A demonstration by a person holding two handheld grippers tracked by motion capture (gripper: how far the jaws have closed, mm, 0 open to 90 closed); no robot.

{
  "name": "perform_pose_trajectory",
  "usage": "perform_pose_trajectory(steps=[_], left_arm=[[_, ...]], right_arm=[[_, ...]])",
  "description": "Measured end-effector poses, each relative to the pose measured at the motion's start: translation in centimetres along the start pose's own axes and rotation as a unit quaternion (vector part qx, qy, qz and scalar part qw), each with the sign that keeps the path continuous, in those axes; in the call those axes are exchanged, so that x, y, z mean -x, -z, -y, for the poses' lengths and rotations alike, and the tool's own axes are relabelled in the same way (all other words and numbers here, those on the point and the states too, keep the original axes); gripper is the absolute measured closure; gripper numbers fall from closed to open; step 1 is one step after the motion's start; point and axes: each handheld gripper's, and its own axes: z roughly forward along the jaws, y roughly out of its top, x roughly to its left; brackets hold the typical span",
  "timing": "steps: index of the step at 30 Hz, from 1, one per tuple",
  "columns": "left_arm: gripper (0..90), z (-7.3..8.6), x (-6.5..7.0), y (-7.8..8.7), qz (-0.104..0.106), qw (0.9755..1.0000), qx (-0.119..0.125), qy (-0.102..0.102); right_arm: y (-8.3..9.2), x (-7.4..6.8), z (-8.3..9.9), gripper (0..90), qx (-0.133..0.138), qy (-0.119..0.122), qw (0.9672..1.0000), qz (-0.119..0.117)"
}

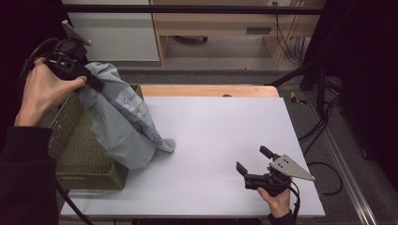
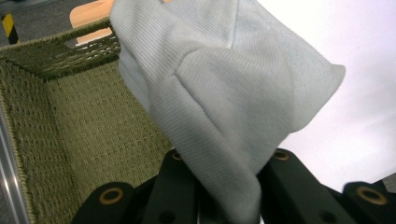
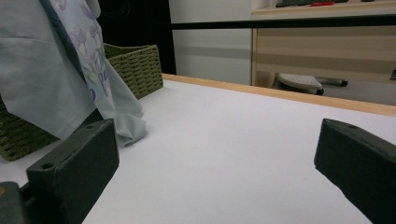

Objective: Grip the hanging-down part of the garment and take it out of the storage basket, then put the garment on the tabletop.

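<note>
Above basket (image 1: 89, 154), left claw (image 1: 91, 80) gripping cloth (image 1: 119, 122)

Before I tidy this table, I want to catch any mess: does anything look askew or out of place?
Only the grey garment: held up by the left gripper, it drapes over the woven basket's rim, its lower end trailing on the white table rather than inside. Nothing looks spilled or damaged.

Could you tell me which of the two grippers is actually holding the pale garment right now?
The left gripper, raised over the green basket, is clamped on the garment. The right gripper stands open and empty, low over the table.
</note>
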Motion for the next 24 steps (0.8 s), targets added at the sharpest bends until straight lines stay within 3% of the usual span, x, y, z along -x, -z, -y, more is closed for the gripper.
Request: perform_pose_trajectory(steps=[14, 24], left_arm=[[79.8, 0.1, 0.1, 0.1, 0.002, 1.0000, 0.002, -0.001], [79.9, -0.5, 1.7, 0.0, 0.013, 0.9998, 0.006, -0.016]], right_arm=[[0.4, 0.0, 0.6, 0.1, 0.000, 0.001, 1.0000, 0.002], [0.6, 0.2, 0.6, 0.1, 0.004, -0.003, 1.0000, 0.002]])
